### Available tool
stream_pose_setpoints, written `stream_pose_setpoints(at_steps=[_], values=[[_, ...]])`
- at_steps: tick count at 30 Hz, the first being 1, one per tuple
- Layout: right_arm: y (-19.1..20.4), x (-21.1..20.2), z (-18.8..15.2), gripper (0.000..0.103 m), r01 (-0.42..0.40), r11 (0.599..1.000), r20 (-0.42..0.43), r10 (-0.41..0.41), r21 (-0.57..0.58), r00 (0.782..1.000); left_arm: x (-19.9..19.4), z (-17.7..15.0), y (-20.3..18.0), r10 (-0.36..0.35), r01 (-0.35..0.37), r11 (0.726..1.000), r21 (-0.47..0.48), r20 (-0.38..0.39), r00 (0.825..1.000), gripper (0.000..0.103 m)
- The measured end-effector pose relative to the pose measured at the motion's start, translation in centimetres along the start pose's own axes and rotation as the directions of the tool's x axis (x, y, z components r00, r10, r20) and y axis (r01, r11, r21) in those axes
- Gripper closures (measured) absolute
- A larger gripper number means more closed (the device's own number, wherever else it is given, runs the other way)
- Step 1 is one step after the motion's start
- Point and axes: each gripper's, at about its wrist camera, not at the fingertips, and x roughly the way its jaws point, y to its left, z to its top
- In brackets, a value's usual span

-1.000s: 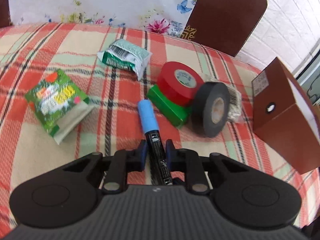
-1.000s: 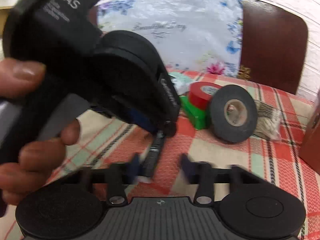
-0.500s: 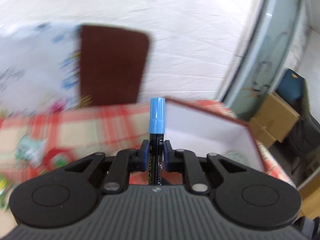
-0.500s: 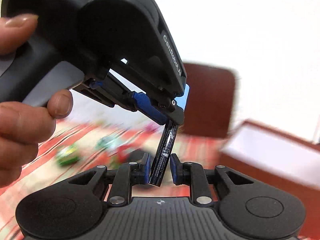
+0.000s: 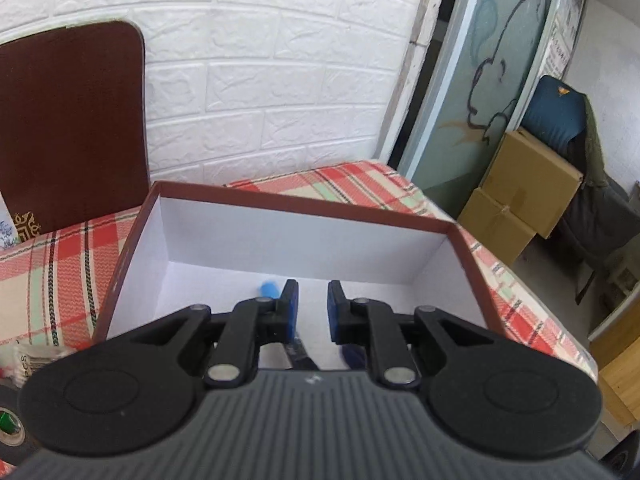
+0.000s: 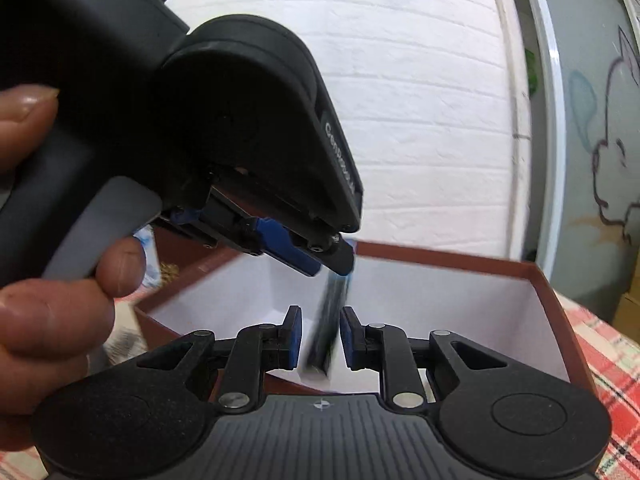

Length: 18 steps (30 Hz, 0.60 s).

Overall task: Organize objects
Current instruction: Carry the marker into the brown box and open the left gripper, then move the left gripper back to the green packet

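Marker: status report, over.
Left tongs open, empty. Right tongs opening, marker loose between them, above open box. Nothing blocking.

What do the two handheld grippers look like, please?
Each gripper, the left gripper and the right gripper, has a ribbed dark grey body, black linkage arms with silver pivot pins, and blue pads on black fingers. White lettering marks the left gripper's casing.
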Motion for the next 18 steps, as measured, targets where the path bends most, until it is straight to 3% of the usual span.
stream_pose_setpoints(at_steps=[2, 10, 14, 18], values=[[-0.4, 0.3, -0.4, 0.075, 0.009, 1.000, 0.002, -0.009, 0.026, 1.000, -0.2, -0.1, 0.1, 0.012, -0.012, 1.000, 0.010, -0.002, 1.000, 0.085], [0.8, -0.9, -0.2, 0.073, -0.017, 0.999, 0.035, 0.015, 0.040, 0.999, -6.5, -1.6, 4.0, 0.082, -0.081, 0.997, -0.016, 0.089, 0.993, 0.083], [2.8, -2.7, -0.3, 0.072, -0.073, 0.997, 0.053, 0.072, 0.019, 0.996, -10.3, -5.0, 8.0, 0.206, -0.202, 0.978, -0.048, 0.092, 0.974, 0.082], [7.2, -4.7, -1.5, 0.060, -0.153, 0.987, 0.052, 0.156, -0.055, 0.986, -12.4, -9.5, 13.2, 0.330, -0.328, 0.937, -0.121, -0.002, 0.944, 0.082]])
